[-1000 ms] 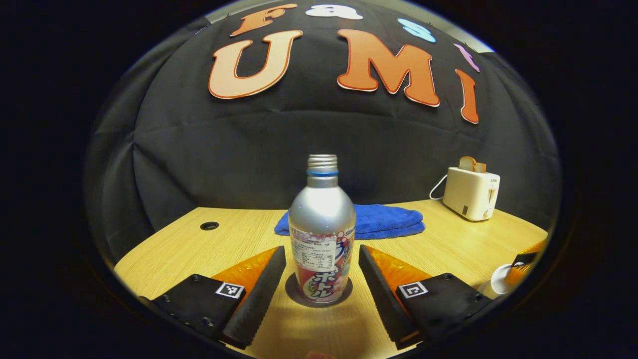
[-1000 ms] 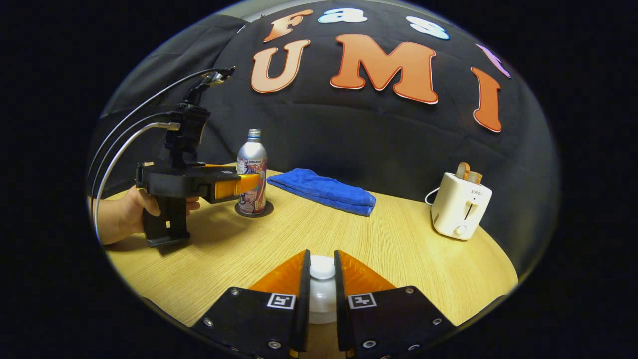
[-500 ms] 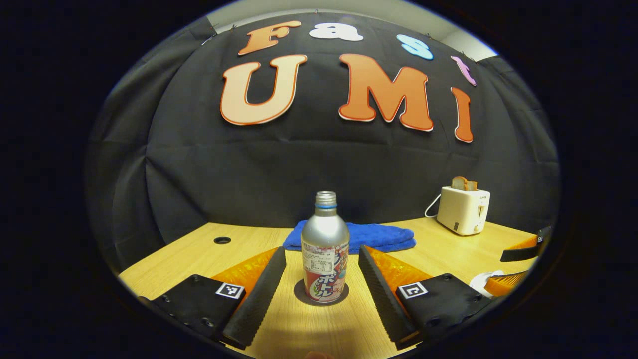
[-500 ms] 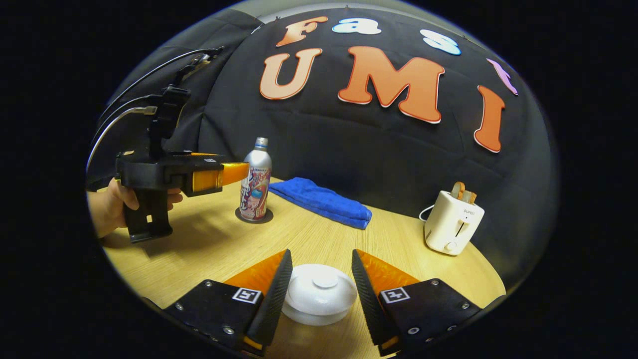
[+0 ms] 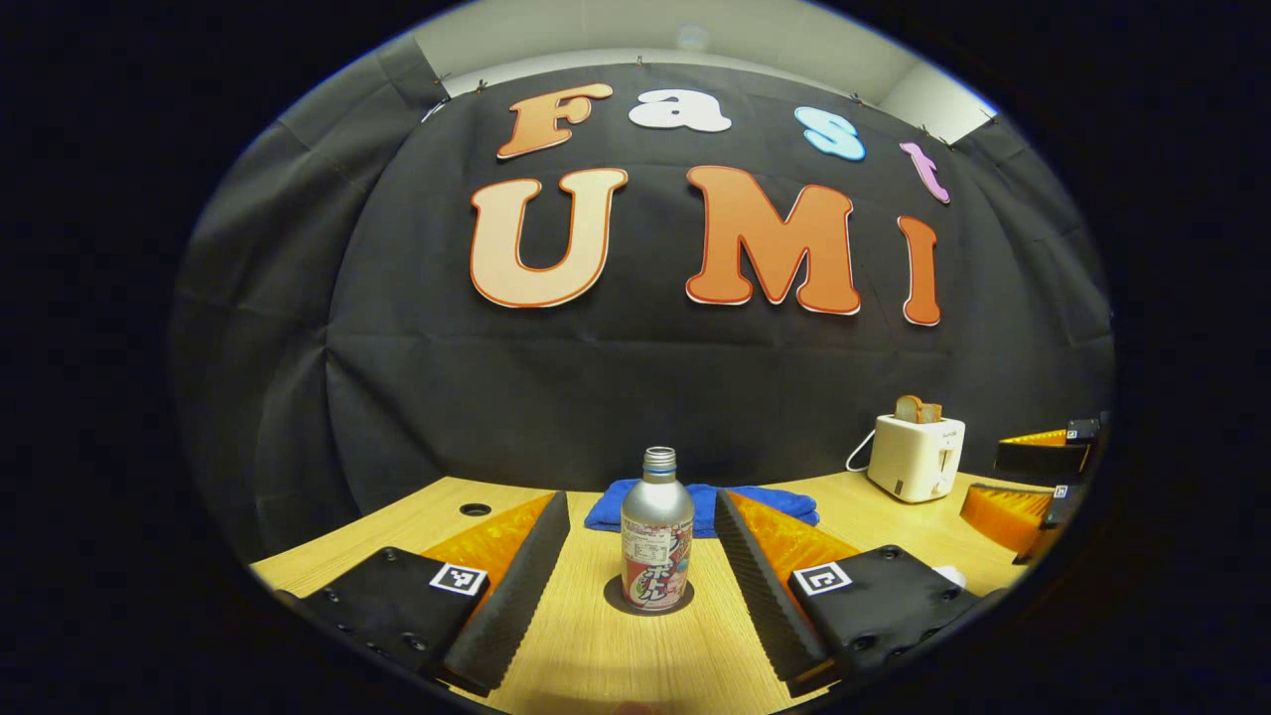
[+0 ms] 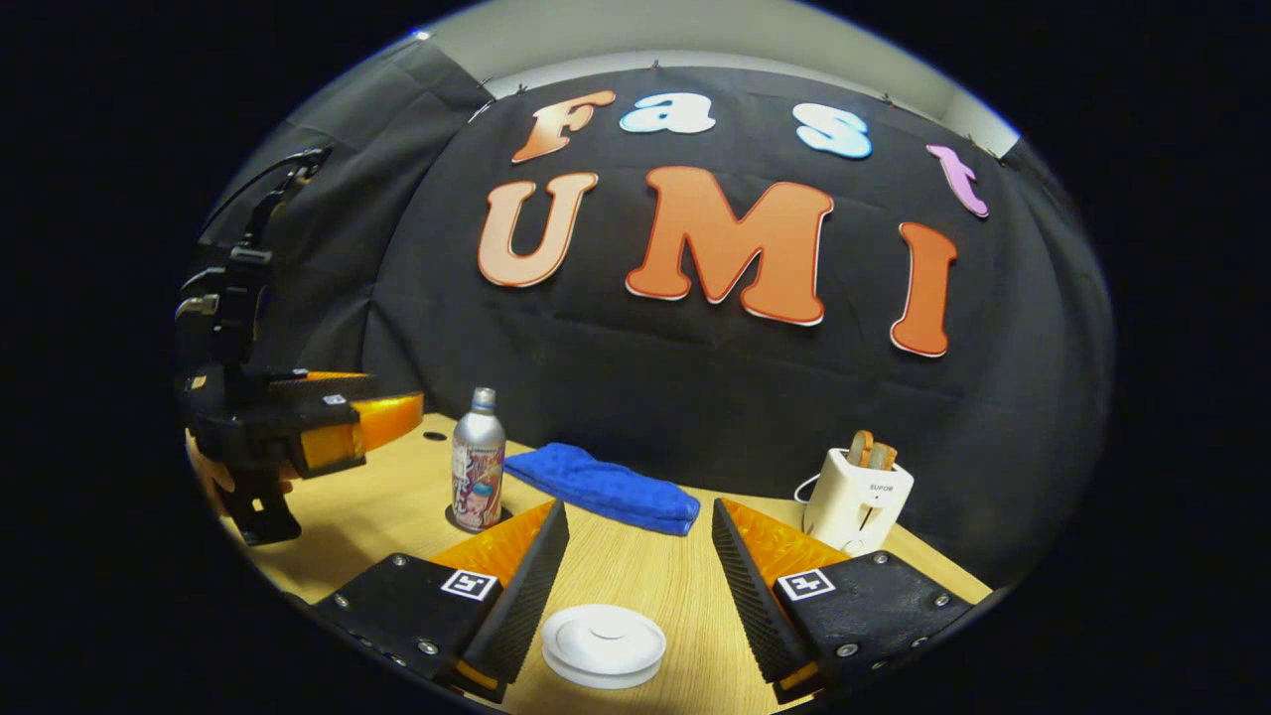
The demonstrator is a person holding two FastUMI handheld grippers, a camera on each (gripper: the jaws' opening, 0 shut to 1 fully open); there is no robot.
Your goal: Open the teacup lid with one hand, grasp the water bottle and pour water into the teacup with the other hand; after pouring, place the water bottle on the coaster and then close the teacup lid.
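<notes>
A silver water bottle with a printed label and no cap stands upright on a dark round coaster. My left gripper is open and drawn back, its fingers on either side of the bottle without touching it. In the right gripper view, the white teacup sits with its lid on, low between the fingers of my open right gripper, which hangs above it. The bottle stands at the left on the coaster, with the left gripper and a hand beside it.
A folded blue towel lies behind the bottle on the wooden table. At the back right stands a white toaster with bread in it. The right gripper shows at the right edge of the left gripper view. A cable hole lies far left.
The right gripper let go of the lid knob, opened and rose back from the teacup. The left gripper, open throughout, drew back and up from the bottle, which stayed on the coaster.
</notes>
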